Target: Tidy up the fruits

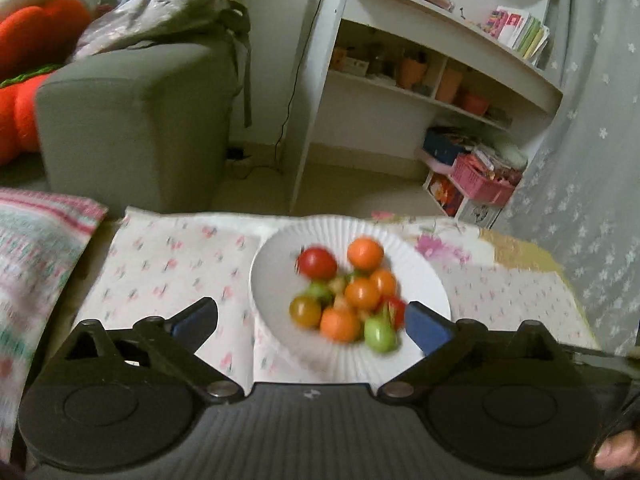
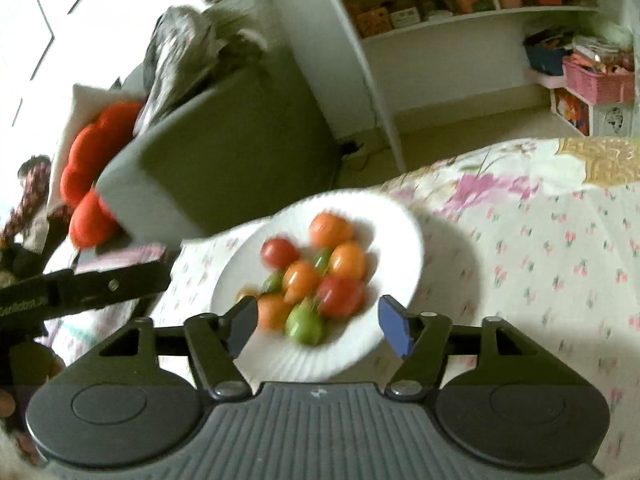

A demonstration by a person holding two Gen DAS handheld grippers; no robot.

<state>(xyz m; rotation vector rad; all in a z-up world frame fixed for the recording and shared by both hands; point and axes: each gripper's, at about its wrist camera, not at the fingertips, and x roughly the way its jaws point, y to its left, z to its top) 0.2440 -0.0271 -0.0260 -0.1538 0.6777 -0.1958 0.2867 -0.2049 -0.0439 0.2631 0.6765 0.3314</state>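
A white paper plate (image 1: 276, 264) lies on a floral cloth and holds several small fruits: a red one (image 1: 318, 263), orange ones (image 1: 365, 254) and green ones (image 1: 378, 332). My left gripper (image 1: 310, 322) is open and empty, just in front of the plate, its blue pads either side of the near fruits. The plate also shows in the right wrist view (image 2: 400, 224), with a green fruit (image 2: 304, 326) nearest. My right gripper (image 2: 316, 324) is open and empty over the plate's near edge. The left gripper's arm (image 2: 100, 284) shows at the left. Both views are blurred.
A grey sofa arm (image 1: 132, 120) with red cushions (image 1: 36, 32) stands beyond the table's far edge. A white shelf unit (image 1: 420, 80) with a pink basket (image 1: 480, 184) is at the back right. A striped pillow (image 1: 36, 248) lies left.
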